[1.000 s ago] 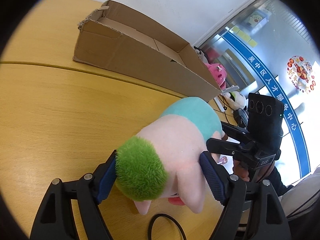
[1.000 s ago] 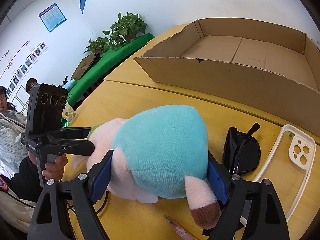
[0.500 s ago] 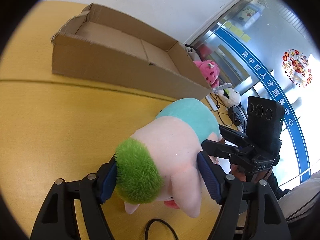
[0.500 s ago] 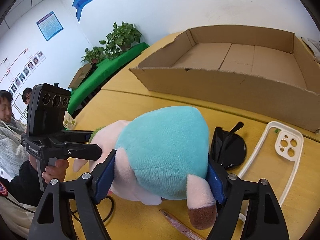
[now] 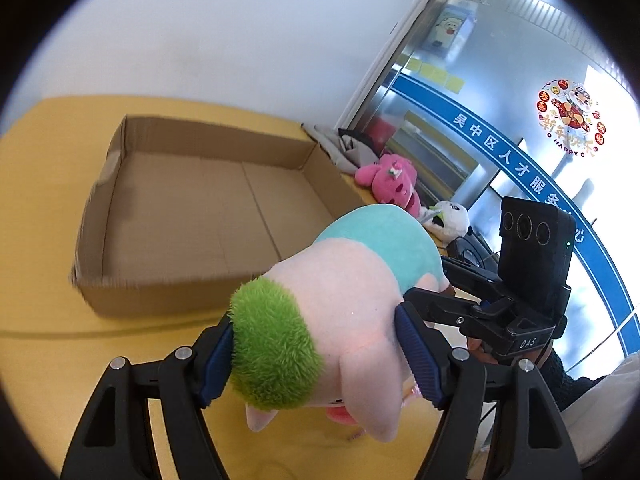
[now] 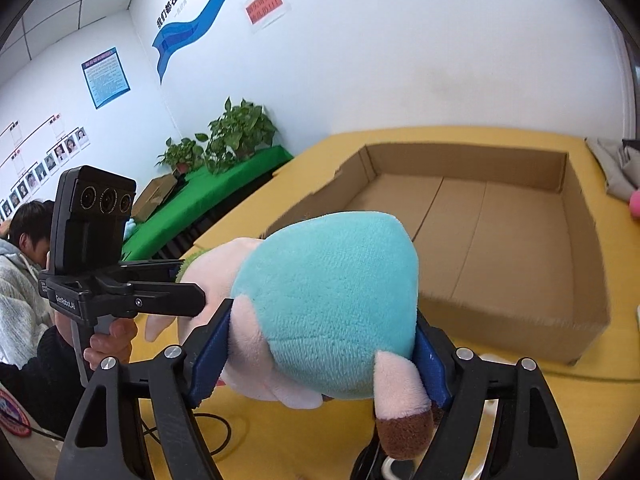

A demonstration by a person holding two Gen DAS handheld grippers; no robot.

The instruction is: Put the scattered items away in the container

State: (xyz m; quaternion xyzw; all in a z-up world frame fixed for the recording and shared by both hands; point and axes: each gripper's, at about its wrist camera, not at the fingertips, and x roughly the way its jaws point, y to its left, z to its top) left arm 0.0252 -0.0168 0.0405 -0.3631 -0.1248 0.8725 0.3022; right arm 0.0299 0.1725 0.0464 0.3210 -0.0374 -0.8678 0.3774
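Observation:
A plush toy with green hair, a pink head and a teal body hangs in the air above the yellow table. My left gripper is shut on its green-haired head end. My right gripper is shut on its teal body end, with a brown-tipped foot sticking out below. The open cardboard box lies just beyond the toy, and nothing shows on its floor. Its near wall is below and ahead of the toy. Each view shows the other gripper's black frame beside the toy.
A pink plush, a white plush and a grey cloth lie past the box's right end. A black cable lies on the table beneath the toy. A seated person and potted plants are off to the left.
Both grippers have risen with the plush toy, lifting it off the table. The box's inside now shows from above. The sunglasses and phone case have dropped out of view.

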